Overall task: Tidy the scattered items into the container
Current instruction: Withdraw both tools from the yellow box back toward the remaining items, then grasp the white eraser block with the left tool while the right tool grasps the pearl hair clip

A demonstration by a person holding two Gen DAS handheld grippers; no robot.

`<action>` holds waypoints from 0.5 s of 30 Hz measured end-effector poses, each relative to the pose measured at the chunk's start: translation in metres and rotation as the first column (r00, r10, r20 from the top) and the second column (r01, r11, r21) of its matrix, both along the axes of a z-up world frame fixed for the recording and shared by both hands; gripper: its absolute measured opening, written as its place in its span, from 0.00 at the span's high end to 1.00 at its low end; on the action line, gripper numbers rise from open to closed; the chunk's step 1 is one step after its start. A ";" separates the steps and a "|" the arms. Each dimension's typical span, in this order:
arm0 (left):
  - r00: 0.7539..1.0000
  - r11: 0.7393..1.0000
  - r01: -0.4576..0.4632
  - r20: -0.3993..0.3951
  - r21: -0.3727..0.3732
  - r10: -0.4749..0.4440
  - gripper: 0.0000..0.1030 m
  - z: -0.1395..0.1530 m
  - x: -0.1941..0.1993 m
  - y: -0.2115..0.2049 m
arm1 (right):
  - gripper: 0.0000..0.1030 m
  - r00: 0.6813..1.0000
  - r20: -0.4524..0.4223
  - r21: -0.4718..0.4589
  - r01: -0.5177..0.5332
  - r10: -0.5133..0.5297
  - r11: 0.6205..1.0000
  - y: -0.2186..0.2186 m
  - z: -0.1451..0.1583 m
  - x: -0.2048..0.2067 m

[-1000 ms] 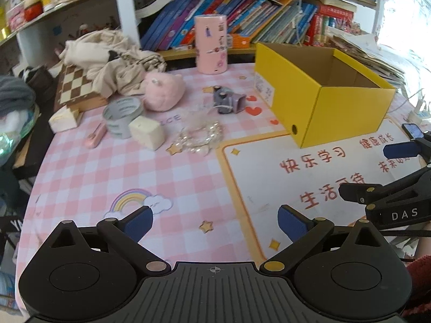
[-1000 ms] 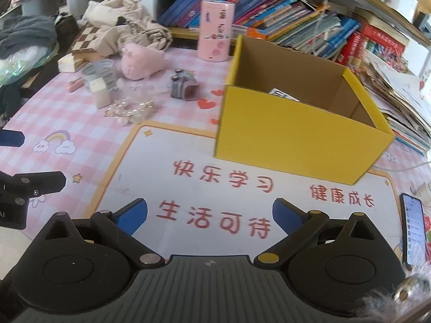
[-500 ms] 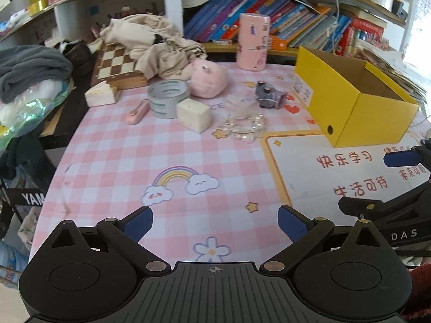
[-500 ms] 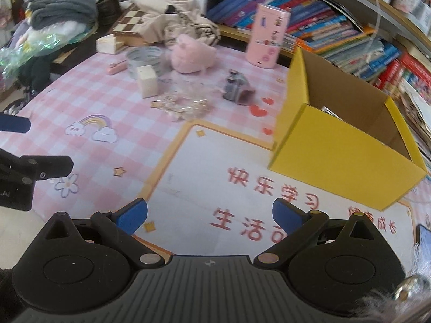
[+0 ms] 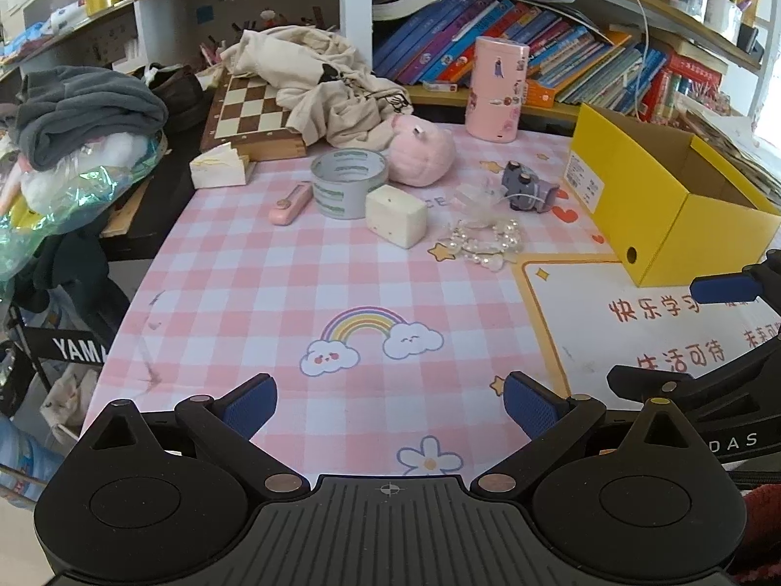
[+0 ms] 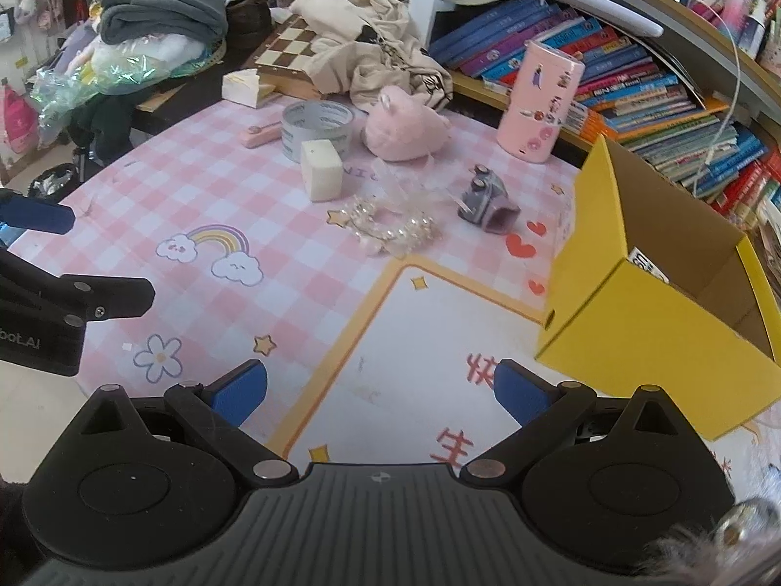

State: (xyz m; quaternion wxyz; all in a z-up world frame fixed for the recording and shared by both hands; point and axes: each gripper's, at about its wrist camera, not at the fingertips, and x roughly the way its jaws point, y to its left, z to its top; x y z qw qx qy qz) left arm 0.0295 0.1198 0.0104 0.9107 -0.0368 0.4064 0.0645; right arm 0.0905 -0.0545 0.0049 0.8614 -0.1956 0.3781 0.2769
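The open yellow box stands at the right of the pink checked table. Scattered left of it lie a grey tape roll, a cream block, a pink plush, a pearl string, a small grey toy and a pink clip. My left gripper is open over the near table edge, empty. My right gripper is open too, empty, near the box's front corner.
A tall pink canister stands at the back by a row of books. A chessboard under beige cloth sits back left. Grey clothing and plastic bags pile up beyond the table's left edge.
Both grippers have swung left and pulled back, so the box has slid to the right in both views and the scattered items now sit nearer the centre. Both stay open.
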 end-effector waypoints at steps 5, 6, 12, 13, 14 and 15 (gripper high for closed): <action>0.999 1.000 -0.001 0.036 -0.013 0.002 0.02 0.000 0.007 0.003 | 0.04 0.999 0.008 -0.007 -0.034 0.034 0.999 0.007 -0.003 0.006; 0.999 1.000 -0.002 0.047 -0.018 0.003 0.02 0.001 0.009 0.004 | 0.05 0.999 0.009 -0.010 -0.043 0.043 0.999 0.009 -0.004 0.007; 0.997 0.999 0.004 0.076 -0.036 -0.002 0.03 0.000 0.026 0.007 | 0.13 0.997 0.000 -0.009 -0.079 0.079 0.997 0.014 -0.009 0.022; 0.997 0.999 0.004 0.075 -0.042 -0.001 0.03 -0.002 0.030 0.007 | 0.14 0.997 -0.002 -0.011 -0.082 0.082 0.997 0.015 -0.010 0.025; 0.997 0.999 0.004 0.072 -0.047 -0.001 0.03 -0.003 0.033 0.008 | 0.14 0.997 -0.005 -0.014 -0.083 0.083 0.996 0.016 -0.012 0.029; 0.998 0.999 0.006 0.068 -0.049 -0.003 0.03 -0.004 0.038 0.008 | 0.14 0.997 -0.009 -0.013 -0.083 0.083 0.996 0.016 -0.012 0.032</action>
